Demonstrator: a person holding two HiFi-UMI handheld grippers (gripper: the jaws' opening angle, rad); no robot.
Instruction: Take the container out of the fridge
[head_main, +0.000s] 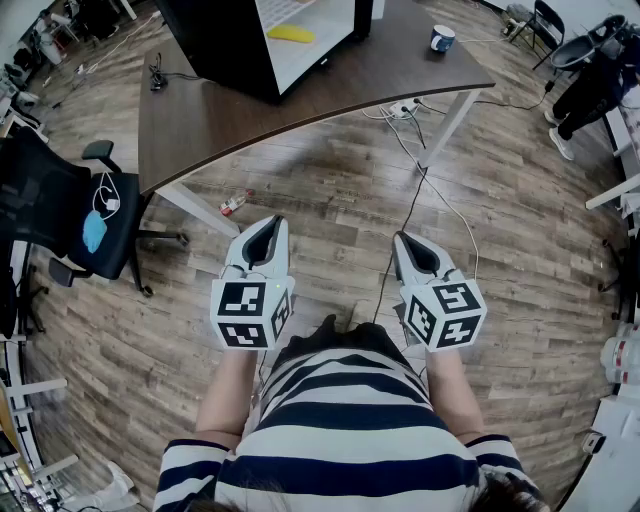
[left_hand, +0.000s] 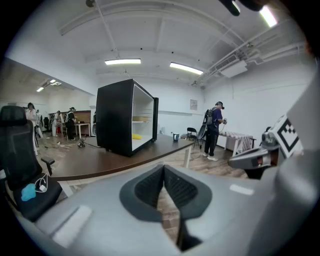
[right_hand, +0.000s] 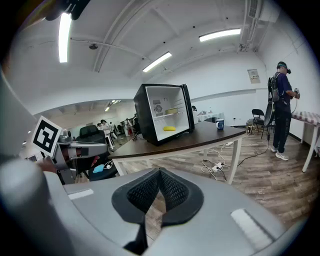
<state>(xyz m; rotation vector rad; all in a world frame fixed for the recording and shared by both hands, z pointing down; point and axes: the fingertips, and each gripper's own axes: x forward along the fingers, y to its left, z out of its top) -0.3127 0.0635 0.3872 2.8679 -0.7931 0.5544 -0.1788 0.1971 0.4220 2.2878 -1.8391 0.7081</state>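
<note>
A black mini fridge (head_main: 230, 40) stands open on a dark brown table (head_main: 300, 110), with a yellow container (head_main: 290, 33) on its white floor. The same container (right_hand: 170, 128) shows inside the fridge (right_hand: 162, 114) in the right gripper view, and in the left gripper view the container (left_hand: 136, 136) lies low in the fridge (left_hand: 125, 117). My left gripper (head_main: 272, 222) and right gripper (head_main: 402, 238) hang side by side over the wooden floor, well short of the table. Both are shut with nothing between the tips.
A blue mug (head_main: 442, 38) sits near the table's right end. A black office chair (head_main: 60, 215) stands to the left. Cables and a power strip (head_main: 405, 108) lie under the table, and a small bottle (head_main: 233, 205) is on the floor. A person (head_main: 590, 80) stands far right.
</note>
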